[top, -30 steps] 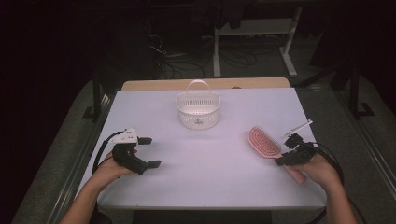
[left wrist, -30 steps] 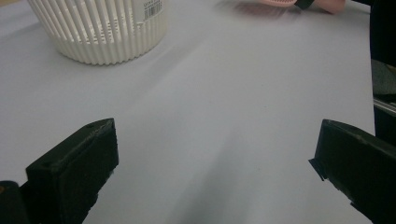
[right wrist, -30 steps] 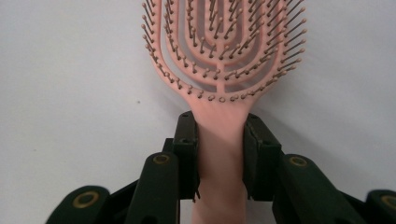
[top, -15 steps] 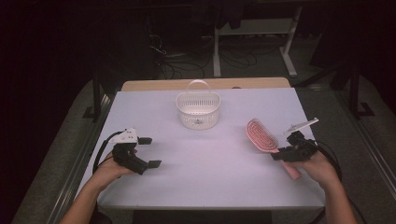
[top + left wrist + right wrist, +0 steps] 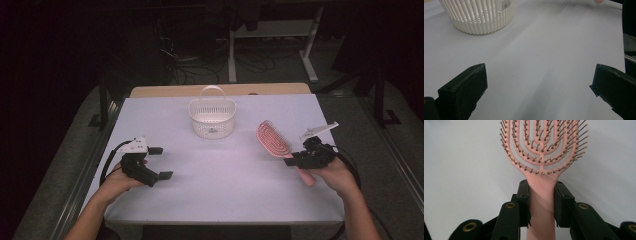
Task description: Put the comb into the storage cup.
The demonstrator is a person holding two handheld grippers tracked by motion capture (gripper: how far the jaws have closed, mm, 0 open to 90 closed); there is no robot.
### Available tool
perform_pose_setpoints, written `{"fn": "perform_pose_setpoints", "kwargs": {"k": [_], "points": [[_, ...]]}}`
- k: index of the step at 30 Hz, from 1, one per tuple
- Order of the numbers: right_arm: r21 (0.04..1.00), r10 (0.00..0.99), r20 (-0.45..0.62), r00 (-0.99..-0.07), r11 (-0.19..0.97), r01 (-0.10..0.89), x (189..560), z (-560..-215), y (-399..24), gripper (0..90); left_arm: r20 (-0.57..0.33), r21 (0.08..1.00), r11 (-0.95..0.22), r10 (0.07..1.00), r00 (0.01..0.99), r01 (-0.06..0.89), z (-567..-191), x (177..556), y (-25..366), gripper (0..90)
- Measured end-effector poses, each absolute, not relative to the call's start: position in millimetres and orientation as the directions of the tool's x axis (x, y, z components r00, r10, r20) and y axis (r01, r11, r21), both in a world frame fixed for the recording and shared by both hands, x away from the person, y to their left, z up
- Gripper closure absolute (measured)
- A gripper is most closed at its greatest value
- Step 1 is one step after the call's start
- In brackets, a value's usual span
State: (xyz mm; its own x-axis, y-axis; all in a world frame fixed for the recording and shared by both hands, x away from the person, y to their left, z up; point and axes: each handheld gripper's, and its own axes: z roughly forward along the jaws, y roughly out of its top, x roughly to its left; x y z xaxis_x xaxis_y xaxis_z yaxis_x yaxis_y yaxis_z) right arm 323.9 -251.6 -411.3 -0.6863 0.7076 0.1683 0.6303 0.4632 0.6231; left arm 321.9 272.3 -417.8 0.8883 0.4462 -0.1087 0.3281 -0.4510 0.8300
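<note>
A pink hairbrush (image 5: 273, 140) (image 5: 543, 152) is lifted off the white table, head tilted up toward the far left. My right gripper (image 5: 295, 161) (image 5: 541, 203) is shut on its handle, both pads pressing the neck just below the bristles. A white slatted basket (image 5: 212, 118) (image 5: 477, 15) with a raised handle stands at the middle back of the table. My left gripper (image 5: 160, 162) (image 5: 537, 92) rests at the front left, jaws wide apart over bare table, nothing between them.
The white table (image 5: 220, 190) has a wooden strip (image 5: 220, 90) along its far edge. Beyond it the floor is dark, with cables and a desk frame (image 5: 270, 45). Metal rails run along both table sides.
The right gripper has raised the hairbrush and carried it slightly up-left, tilting its head higher. The left gripper has stayed put.
</note>
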Motion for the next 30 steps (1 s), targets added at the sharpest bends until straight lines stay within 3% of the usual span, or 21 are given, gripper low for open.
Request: {"fn": "perform_pose_setpoints", "kwargs": {"k": [30], "points": [[0.743,0.569,0.156,-0.807,0.471,0.476,349.5,-379.3,-213.7,68.7,-0.109,0.837,-0.441,0.447,0.888,0.325,-416.4,321.3,272.3,0.0]]}}
